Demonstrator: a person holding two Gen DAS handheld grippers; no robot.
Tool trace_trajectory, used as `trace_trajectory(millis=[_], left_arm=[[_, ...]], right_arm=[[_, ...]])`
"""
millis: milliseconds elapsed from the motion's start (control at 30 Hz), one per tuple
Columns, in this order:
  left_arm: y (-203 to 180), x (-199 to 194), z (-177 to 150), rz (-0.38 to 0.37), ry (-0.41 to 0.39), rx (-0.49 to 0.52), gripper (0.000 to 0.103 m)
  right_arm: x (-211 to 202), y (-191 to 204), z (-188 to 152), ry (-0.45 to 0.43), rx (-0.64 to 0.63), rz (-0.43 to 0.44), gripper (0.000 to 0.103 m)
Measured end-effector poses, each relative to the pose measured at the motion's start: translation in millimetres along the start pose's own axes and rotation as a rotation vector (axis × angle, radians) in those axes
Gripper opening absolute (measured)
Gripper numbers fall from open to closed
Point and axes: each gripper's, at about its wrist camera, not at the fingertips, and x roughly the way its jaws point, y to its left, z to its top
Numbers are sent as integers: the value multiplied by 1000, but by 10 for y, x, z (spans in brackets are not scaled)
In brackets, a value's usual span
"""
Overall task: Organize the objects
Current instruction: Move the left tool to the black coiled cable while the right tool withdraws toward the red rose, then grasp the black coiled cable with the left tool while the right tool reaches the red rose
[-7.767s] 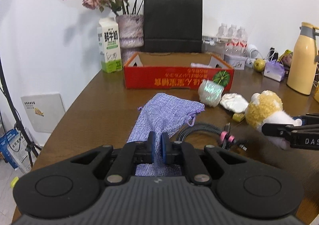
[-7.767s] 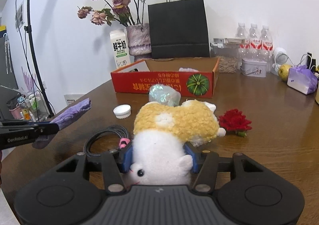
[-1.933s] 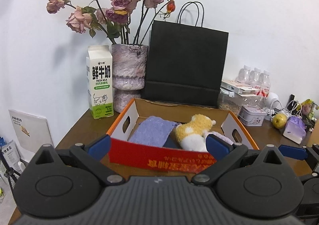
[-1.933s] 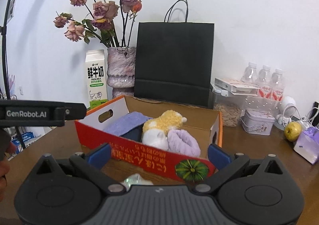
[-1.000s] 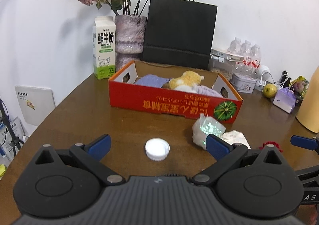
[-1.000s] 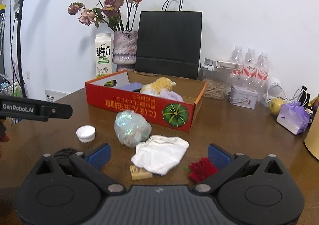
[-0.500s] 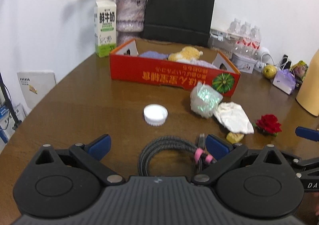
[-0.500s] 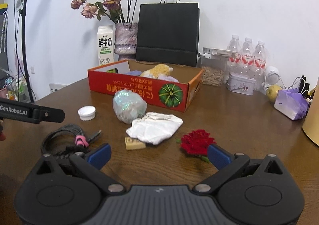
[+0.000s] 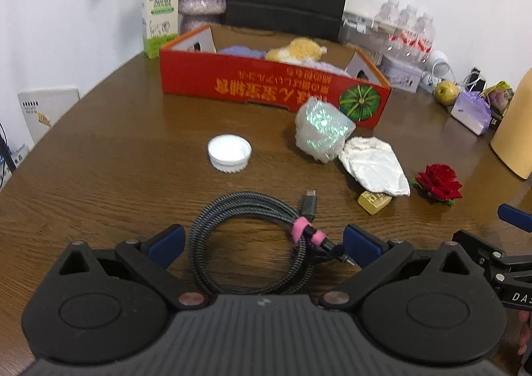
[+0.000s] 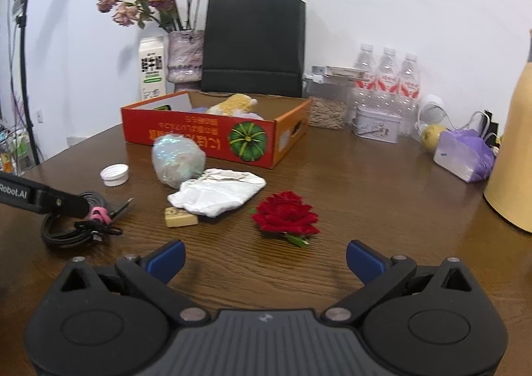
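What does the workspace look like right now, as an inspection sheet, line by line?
Surface: brown wooden table, wood grain visible.
Job's things: red cardboard box holds a yellow plush toy and purple fabric; bottle cap, iridescent wrapped bundle, white cloth, tan tile and red rose lie loose in front of it.
Clutter: milk carton, black paper bag, water bottles, tin, yellow jug.
Grippers: left gripper open around the cable coil; right gripper open, short of the rose.
Cables: coiled braided cable with pink tie.
Surroundings: white wall, dried flowers in vase.
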Motion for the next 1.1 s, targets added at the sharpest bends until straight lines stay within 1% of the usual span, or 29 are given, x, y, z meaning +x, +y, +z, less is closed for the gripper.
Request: trace_trajectory(millis=[67,233,400,500,633,733,800,900,1000,1100], left_arm=[[-29,62,6,12,19,-14,103],[-122,129,37,62,17,-22,103],[-213,199,24,129,16,18,103],[-208,218,-5,147,12,50,103],[-166,215,-42,143,7,102,103],[-20,214,-40,97,19,78,103],[44,199,-30,108,24,72,103],[91,159,-48,103,19,64,103],[71,162,-83,111,9,91,103],[78,162,-103,113,-5,90,103]], right_arm=[[18,-30,-5,7,14,-3,103],[9,-69,-8,2,38,4,103],[7,-68,-6,0,37,6,103],[2,-74,-5,-2,42,7,103],[-1,-90,-4,-2,51,12,103],[0,-100,-4,-2,57,16,103],[3,-106,-6,0,59,18,103],[13,-111,-4,6,60,20,103],[27,-122,-3,12,67,20,103],[41,-129,-2,18,74,19,103]])
